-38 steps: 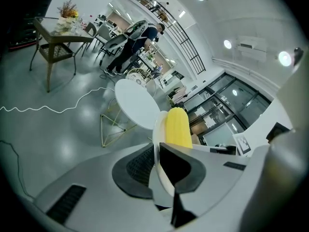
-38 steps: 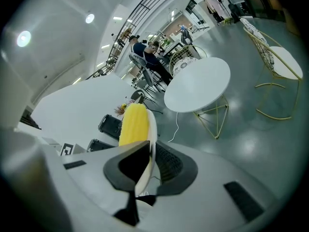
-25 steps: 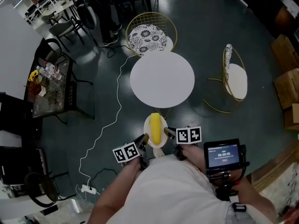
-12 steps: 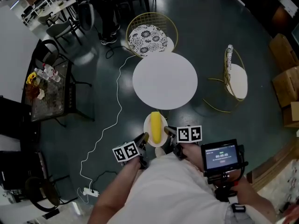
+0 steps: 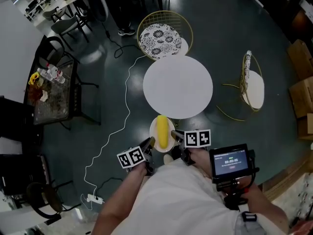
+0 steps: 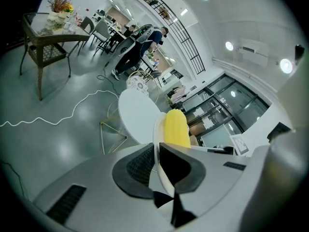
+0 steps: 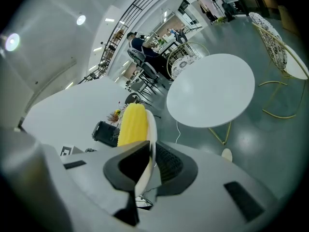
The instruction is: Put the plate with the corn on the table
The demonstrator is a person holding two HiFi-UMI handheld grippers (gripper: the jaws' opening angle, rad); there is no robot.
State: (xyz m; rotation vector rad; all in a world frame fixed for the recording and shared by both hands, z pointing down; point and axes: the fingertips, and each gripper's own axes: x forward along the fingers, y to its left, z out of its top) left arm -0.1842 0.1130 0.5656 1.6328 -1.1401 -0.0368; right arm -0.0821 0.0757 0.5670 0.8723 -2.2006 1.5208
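Plate closing on table, not down yet.
Left gripper (image 5: pixel 150 143) and right gripper (image 5: pixel 175 135) each pinch the plate (image 5: pixel 152 132) rim, corn (image 5: pixel 162 131) on top. The round white table (image 5: pixel 177 86) is nearer than a second ago, and the plate is at its near edge.

Smooth, glossy white plate (image 5: pixel 153 129), ceramic or plastic by look; corn (image 5: pixel 162 131) was yellow, bumpy. At 12 o'clock, table (image 5: pixel 178 86) top was matt white, smooth. Dark floor (image 5: pixel 98 97) was glossy w/ reflections. Further at 12, chair (image 5: pixel 161 40): gold wire metal, patterned cloth seat. The left gripper (image 6: pixel 155 149) had matt grey plastic shell, pads (image 6: pixel 137 166) dark, ribbed.
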